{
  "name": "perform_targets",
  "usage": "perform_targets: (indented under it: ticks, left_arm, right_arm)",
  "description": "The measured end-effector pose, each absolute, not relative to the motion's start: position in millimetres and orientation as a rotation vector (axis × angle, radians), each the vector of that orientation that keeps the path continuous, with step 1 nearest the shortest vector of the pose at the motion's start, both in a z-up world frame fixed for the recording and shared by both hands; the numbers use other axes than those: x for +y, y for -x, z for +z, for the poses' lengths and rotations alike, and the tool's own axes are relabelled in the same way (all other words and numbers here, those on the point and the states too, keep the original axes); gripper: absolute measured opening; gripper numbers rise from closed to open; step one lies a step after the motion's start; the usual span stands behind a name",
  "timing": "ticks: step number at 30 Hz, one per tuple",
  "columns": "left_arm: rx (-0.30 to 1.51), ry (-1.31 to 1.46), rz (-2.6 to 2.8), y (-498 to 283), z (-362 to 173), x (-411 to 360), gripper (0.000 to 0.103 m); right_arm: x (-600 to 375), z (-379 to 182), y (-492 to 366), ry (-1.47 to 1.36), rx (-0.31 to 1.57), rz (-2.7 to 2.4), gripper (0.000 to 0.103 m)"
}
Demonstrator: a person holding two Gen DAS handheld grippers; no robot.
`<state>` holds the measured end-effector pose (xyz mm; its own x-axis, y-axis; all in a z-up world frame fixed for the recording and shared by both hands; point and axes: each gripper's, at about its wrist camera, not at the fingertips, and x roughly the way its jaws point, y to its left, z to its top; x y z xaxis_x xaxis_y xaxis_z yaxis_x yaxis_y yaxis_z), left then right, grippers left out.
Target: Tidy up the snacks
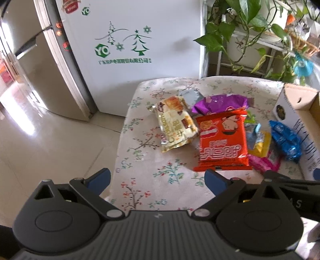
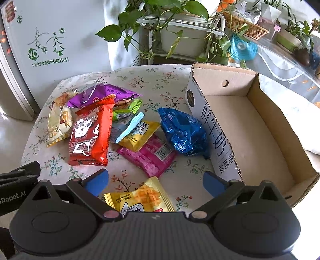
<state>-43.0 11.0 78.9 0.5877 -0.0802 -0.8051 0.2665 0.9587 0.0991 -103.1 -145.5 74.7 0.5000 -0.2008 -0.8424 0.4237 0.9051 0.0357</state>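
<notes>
Right wrist view: snack packets lay scattered on the floral counter [image 2: 140,80] beside an empty cardboard box [image 2: 260,128].
Both tongs, right [image 2: 156,181] and left [image 1: 158,178], were spread and held nothing. A yellow waffle packet [image 2: 140,198] lay between the right fingers; the red packet [image 2: 90,132] overlapped the purple packet [image 2: 104,94]; the blue packet [image 2: 182,132] touched the box wall. A refrigerator [image 1: 128,50] and potted plants [image 2: 160,12] stood behind.
</notes>
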Motion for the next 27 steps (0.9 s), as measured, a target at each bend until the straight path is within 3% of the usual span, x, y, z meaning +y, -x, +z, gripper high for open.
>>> perform_targets:
  ticks: [11, 19, 27]
  left_arm:
    - [0.871, -0.121, -0.218, 4, 117, 42, 0.1]
    - [0.9, -0.123, -0.258, -32, 112, 46, 0.1]
    - [0.966, -0.02, -0.254, -61, 81, 41, 0.1]
  right_arm:
    - [-165, 86, 124, -0.356, 0.907, -0.235, 0.103]
    - [-170, 76, 140, -0.394, 0.895, -0.12, 0.103]
    - [-160, 52, 142, -0.389, 0.962, -0.074, 0.092]
